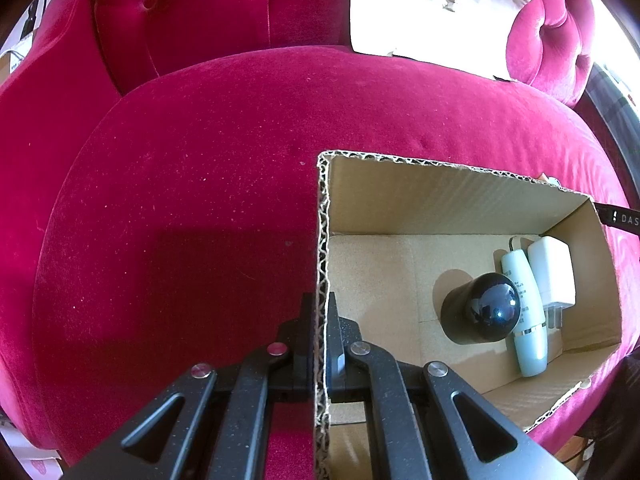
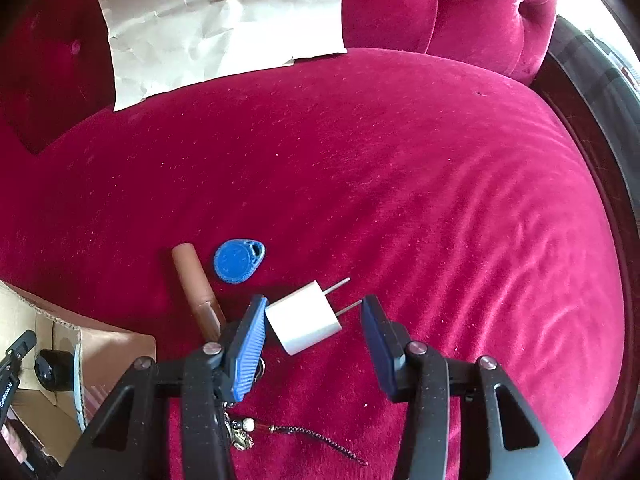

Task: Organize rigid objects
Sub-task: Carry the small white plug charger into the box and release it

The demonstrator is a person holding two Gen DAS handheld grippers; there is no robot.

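Jaws of the right gripper [image 2: 314, 334] are held apart around a white plug [image 2: 303, 318] lying on the red cushion [image 2: 420, 184]; the blue left pad [image 2: 250, 350] is touching or nearly touching the plug's side, while the right pad stands clear, just past the tips of the two metal prongs. Just left of the plug a brown tube [image 2: 196, 286] is laid, partly hidden behind the left finger. A blue fob [image 2: 239, 261] is seen above the plug, beside the tube's top. Below the plug a small charm on a chain [image 2: 280, 432] is stretched over the cushion.

Jaws of the left gripper [image 1: 320, 340] are clamped shut on the left wall of the box [image 1: 452, 192]. Inside the box, a black dome [image 1: 482, 310], a pale green tube [image 1: 524, 316] and a white charger [image 1: 554, 276] are gathered near the right wall. Crumpled paper [image 2: 224, 20] is propped against the backrest, well above the plug.
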